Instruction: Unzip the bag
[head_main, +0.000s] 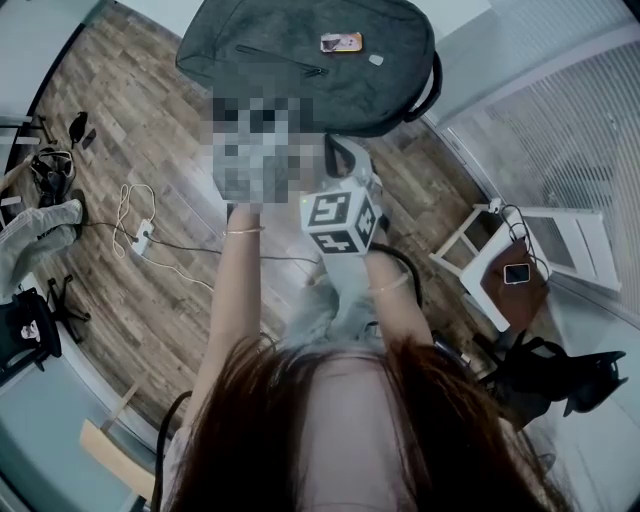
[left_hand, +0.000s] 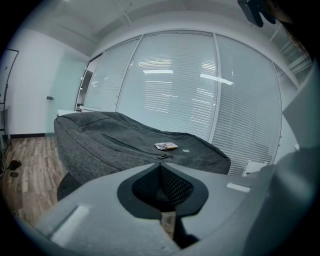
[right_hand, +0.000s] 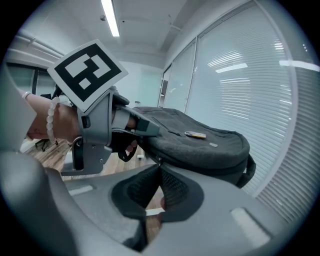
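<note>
The left gripper (left_hand: 160, 164) has closed, empty fingers. The right gripper (right_hand: 159, 169) has its fingers closed at the edge of the bag (right_hand: 200, 145); no zip pull can be made out there.

- The backpack (head_main: 310, 60) lies flat on the wooden floor (head_main: 120, 130) ahead of the person, with the window blinds (left_hand: 170, 90) behind it.
- A small card (head_main: 341, 42) lies on top of the backpack, with a zip pull (left_hand: 163, 157) nearer the person (just beyond the tips of the left gripper (left_hand: 161, 165)).
- The right gripper (right_hand: 159, 167) is at the backpack's near edge, to the right of the left gripper.
- A power strip (head_main: 142, 236) lies on the floor to the left, well apart from the backpack.
- A phone (head_main: 517, 273) lies on a small table (head_main: 462, 238) to the right.
</note>
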